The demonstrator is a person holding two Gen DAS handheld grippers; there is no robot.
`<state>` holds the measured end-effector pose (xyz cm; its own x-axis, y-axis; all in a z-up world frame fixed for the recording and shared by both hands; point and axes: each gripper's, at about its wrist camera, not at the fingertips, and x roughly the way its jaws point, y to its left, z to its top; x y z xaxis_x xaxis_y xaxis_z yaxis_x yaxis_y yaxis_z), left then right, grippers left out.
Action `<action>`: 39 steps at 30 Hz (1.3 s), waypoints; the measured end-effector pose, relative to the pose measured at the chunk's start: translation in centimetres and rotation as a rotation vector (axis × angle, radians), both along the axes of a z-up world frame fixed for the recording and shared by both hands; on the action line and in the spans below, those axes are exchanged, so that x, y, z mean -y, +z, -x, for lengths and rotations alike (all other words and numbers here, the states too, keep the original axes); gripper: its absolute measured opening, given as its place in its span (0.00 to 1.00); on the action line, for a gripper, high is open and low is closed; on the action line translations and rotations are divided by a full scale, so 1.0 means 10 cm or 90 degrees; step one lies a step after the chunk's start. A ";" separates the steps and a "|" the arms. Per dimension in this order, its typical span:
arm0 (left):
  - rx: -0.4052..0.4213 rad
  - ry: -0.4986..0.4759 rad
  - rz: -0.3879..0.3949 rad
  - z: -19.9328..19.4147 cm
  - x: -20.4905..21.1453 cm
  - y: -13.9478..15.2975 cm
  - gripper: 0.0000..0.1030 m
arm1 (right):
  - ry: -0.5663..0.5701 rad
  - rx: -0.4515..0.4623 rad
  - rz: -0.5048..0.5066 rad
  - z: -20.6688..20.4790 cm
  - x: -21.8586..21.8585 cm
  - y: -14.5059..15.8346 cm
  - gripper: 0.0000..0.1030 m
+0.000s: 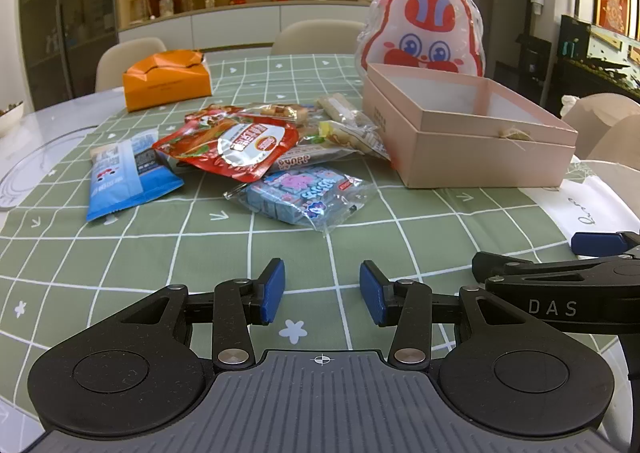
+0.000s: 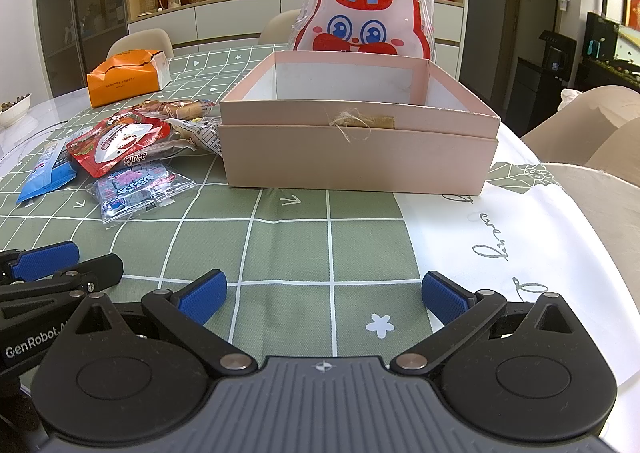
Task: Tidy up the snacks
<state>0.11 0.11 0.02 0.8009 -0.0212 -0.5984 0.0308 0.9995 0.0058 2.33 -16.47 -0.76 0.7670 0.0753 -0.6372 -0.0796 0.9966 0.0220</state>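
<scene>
Snack packets lie heaped on the bench, just left of the open pink box. Near them, the left gripper and right gripper both hold nothing, fingers spread.

The open gift box stands on the counter, right of centre. The rabbit-face bag stands upright directly behind the box. The snack packets lie in a loose pile left of the box, some overlapping, the nearest touching its left wall. The folded paper bag lies far left, behind the pile.
</scene>
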 end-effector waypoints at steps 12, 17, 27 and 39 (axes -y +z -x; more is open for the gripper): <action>0.000 0.000 0.000 0.00 0.00 0.00 0.46 | 0.000 0.000 0.000 0.00 0.00 0.00 1.00; 0.000 0.000 0.000 0.00 0.00 0.00 0.47 | 0.000 0.000 0.000 0.00 0.00 0.00 1.00; 0.000 0.000 0.000 0.00 0.00 0.00 0.47 | 0.000 0.000 0.000 0.00 0.00 0.00 1.00; 0.000 0.000 -0.001 0.00 0.00 0.00 0.47 | -0.011 -0.035 -0.001 -0.02 -0.03 0.06 1.00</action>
